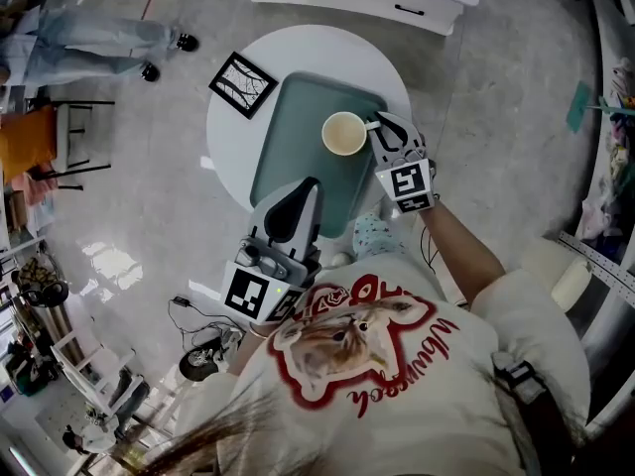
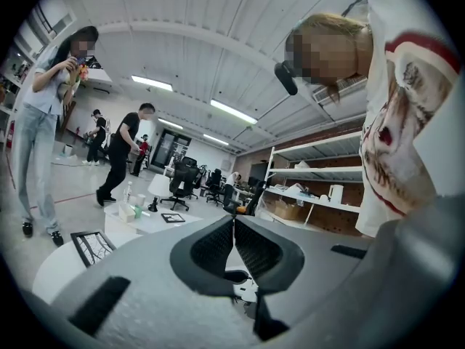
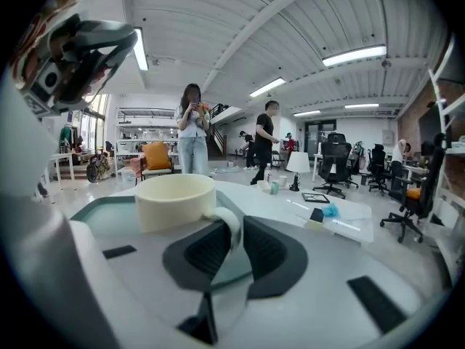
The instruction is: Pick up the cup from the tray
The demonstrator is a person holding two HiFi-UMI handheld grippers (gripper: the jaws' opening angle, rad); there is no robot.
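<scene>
While the right gripper [image 1: 380, 127] reaches in from the side of the tray [image 1: 298, 137], its two jaws are pressed on the handle of the cup [image 1: 344, 133]. In the right gripper view the thin handle runs down between the dark pads, and the gap is only as wide as the handle. The round bowl of the cup [image 3: 174, 198] stands upright just past the jaw tips, a little to their left. It sits on the tray near the far corner, close to the rim.

Past the cup, the green floor of the tray lies open and flat. The tray's raised rim [image 3: 87, 208] curves round to the left of the jaws, and it also passes under the right gripper.

The left gripper [image 1: 306, 182] has its jaws shut tight together with nothing between them [image 2: 234, 224]. It hangs over the near edge of the tray. The cup is ahead of these jaws and off to their right, well apart from them.

A framed picture [image 1: 242, 84] lies on the round white table [image 1: 298, 53], just beside the tray's far left corner, ahead and left of the left jaws. Far past the right jaws a person [image 3: 192, 129] stands on the floor beside an orange chair [image 3: 156, 156], well away from the table
</scene>
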